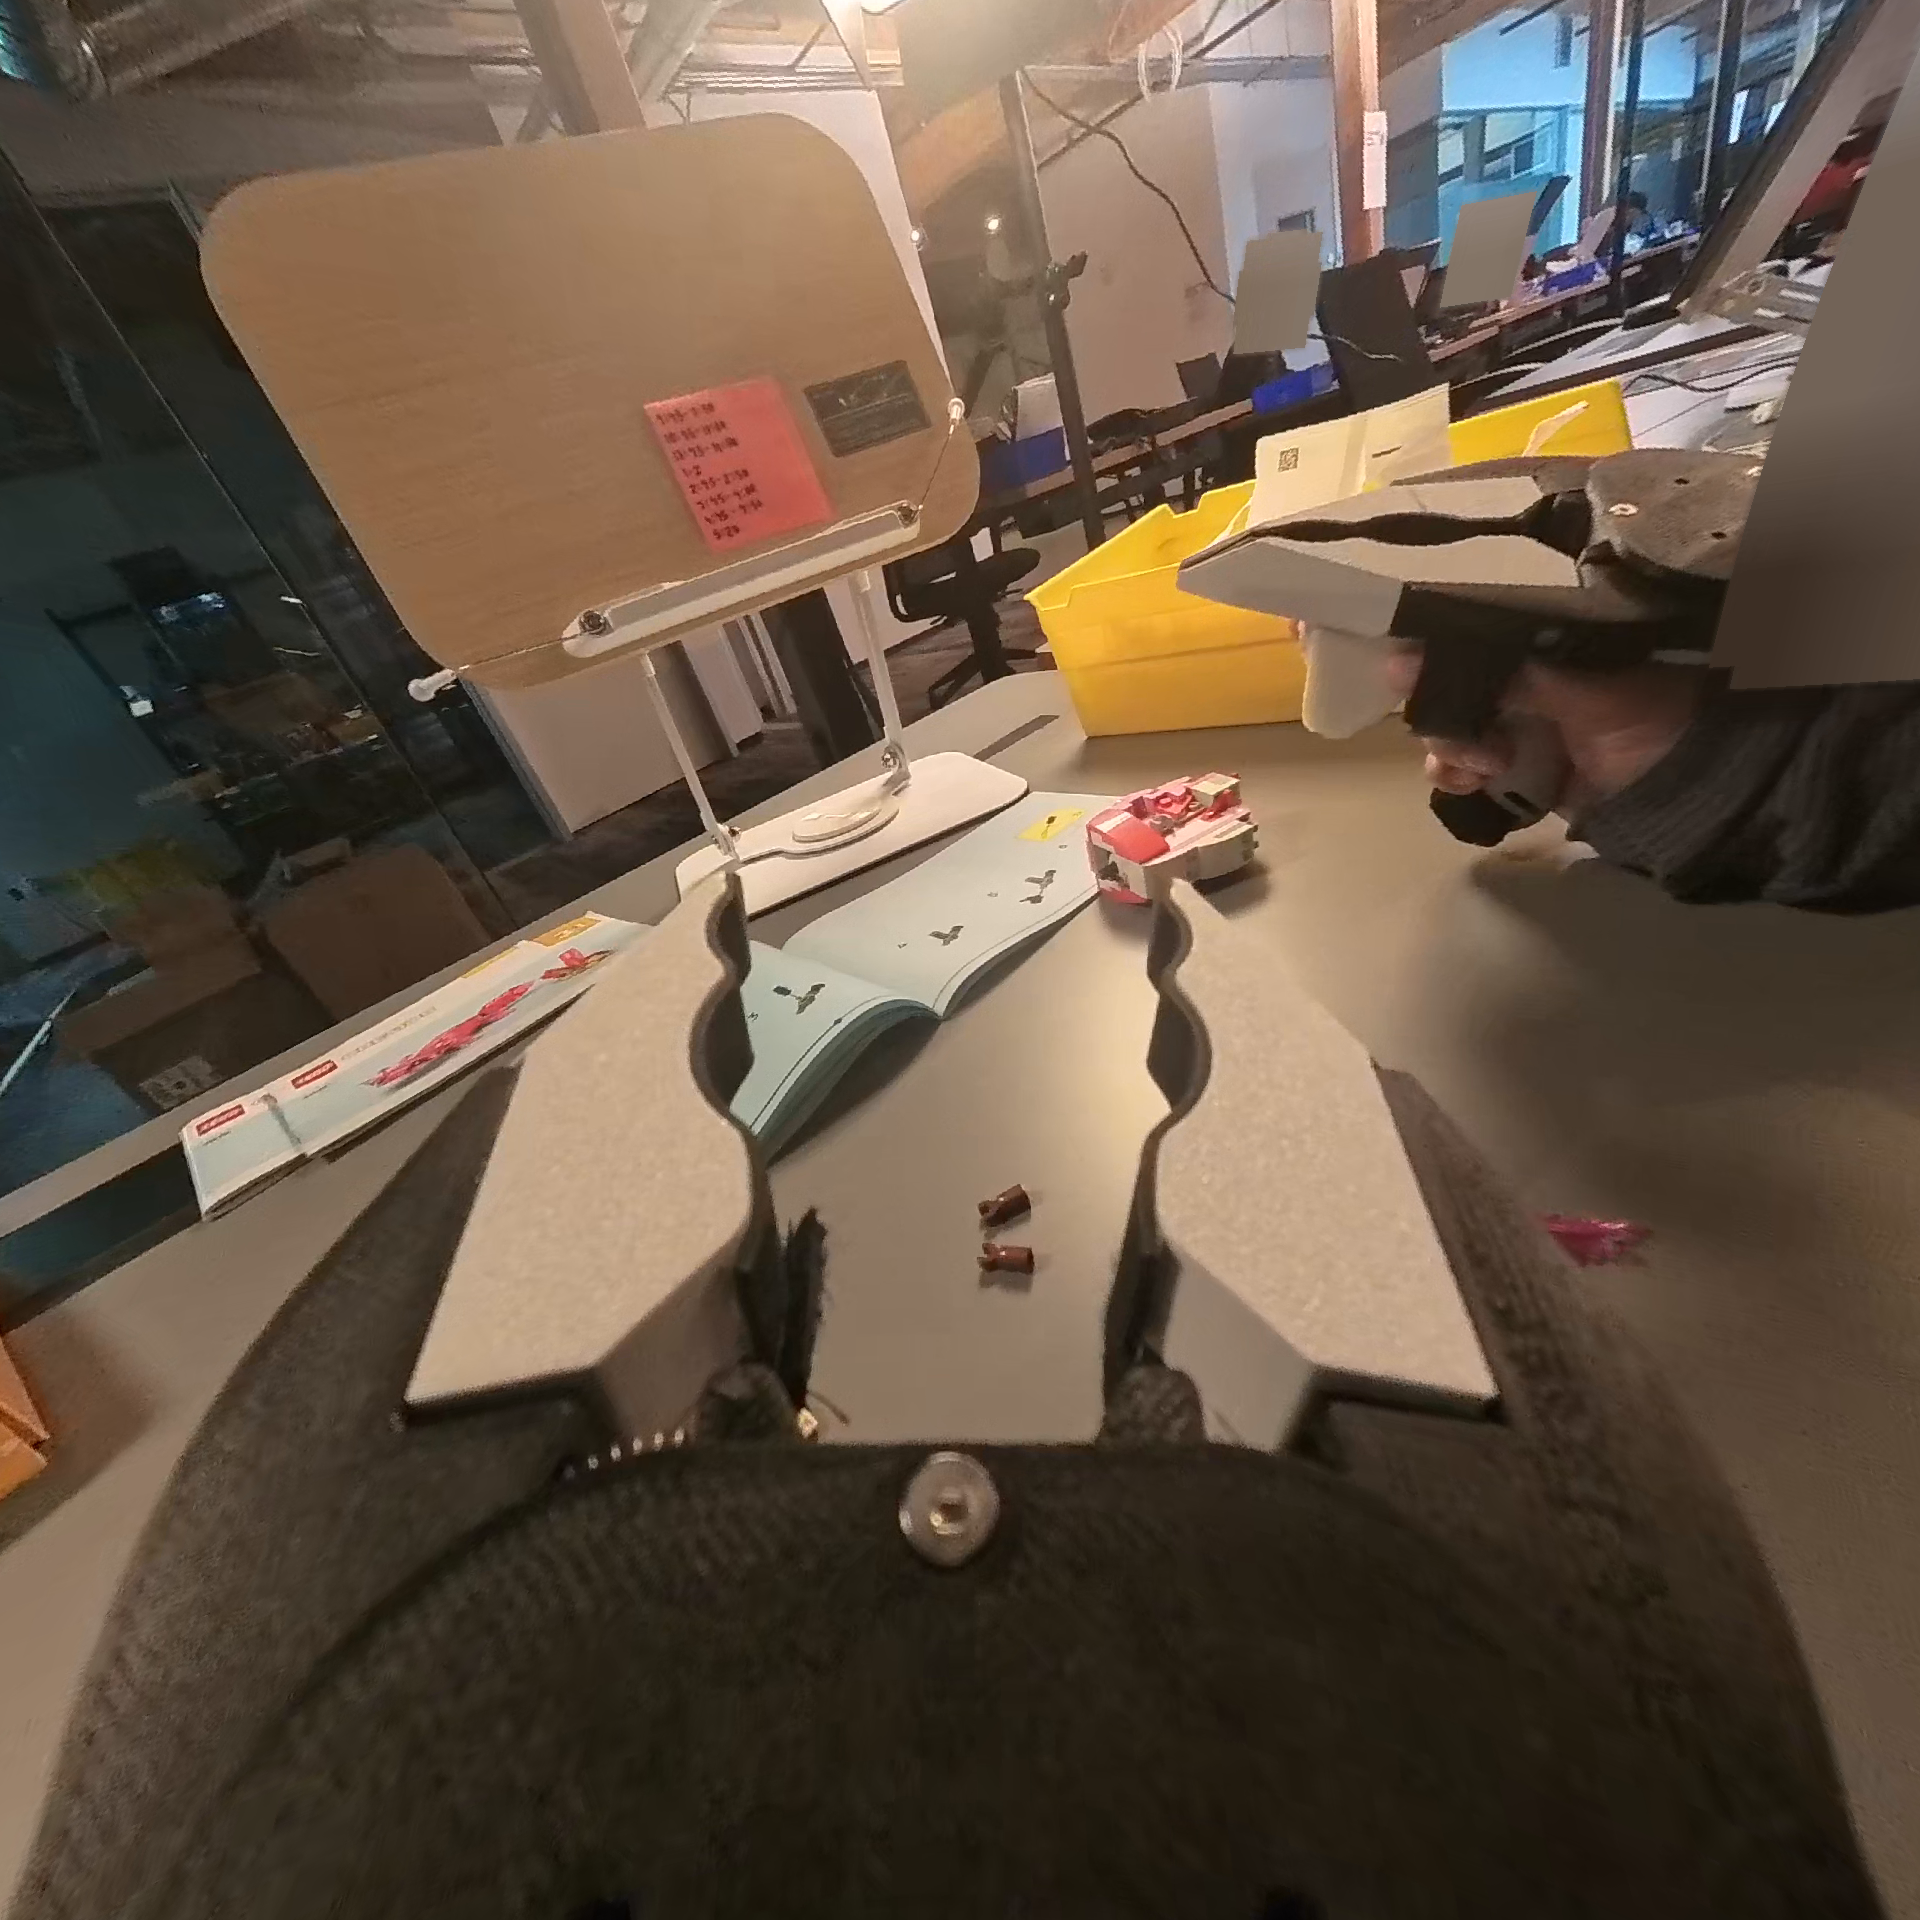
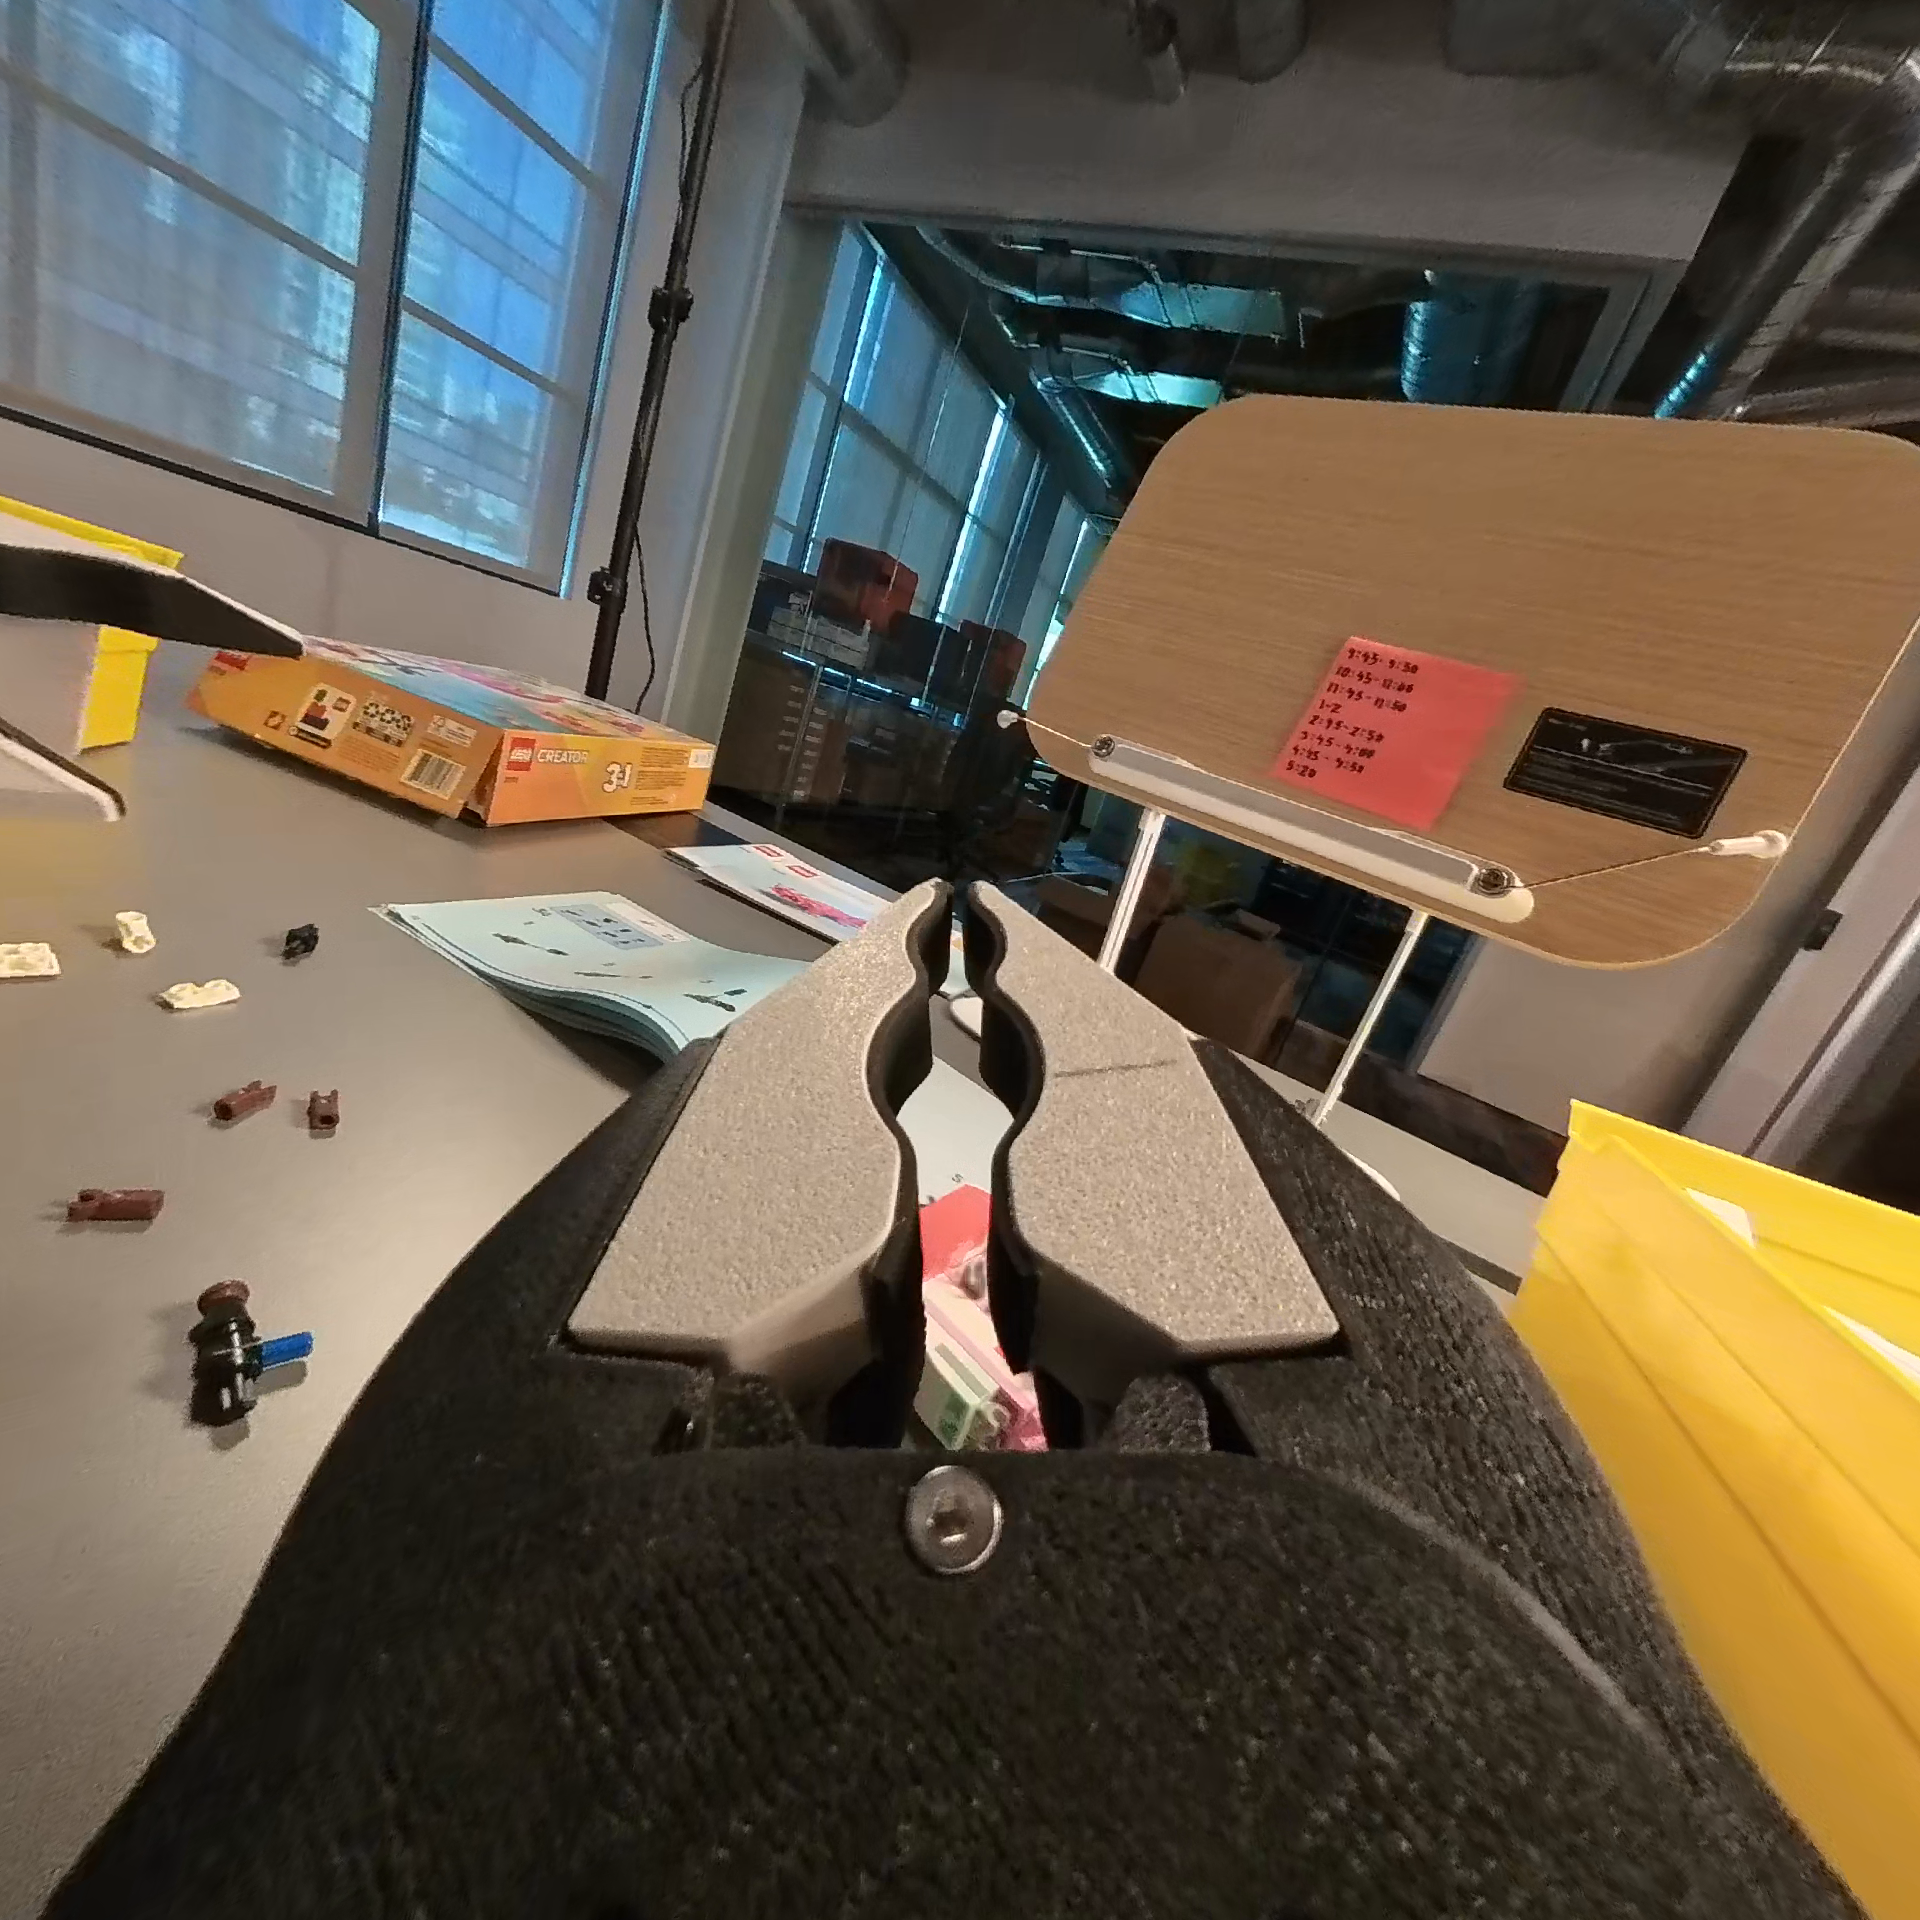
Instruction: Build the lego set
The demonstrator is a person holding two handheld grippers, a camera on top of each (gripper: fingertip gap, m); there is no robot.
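grey worktop (image 1: 1558,1091) lying cluttered; left hand-held gripper (image 1: 940,914) gaping over two brown pieces (image 1: 1006,1231); right hand-held gripper (image 2: 958,899) hovering closed, empty, above pink brick model (image 1: 1172,840).

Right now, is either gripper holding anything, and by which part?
Nothing is held. The left gripper is wide open above the table; the right gripper is closed on air.

Tall grid windows (image 2: 312,260) show blue daylight; exposed ducts (image 2: 1558,322) cross the ceiling; office chairs (image 1: 966,582) stand behind the grey bench (image 1: 1455,1039).
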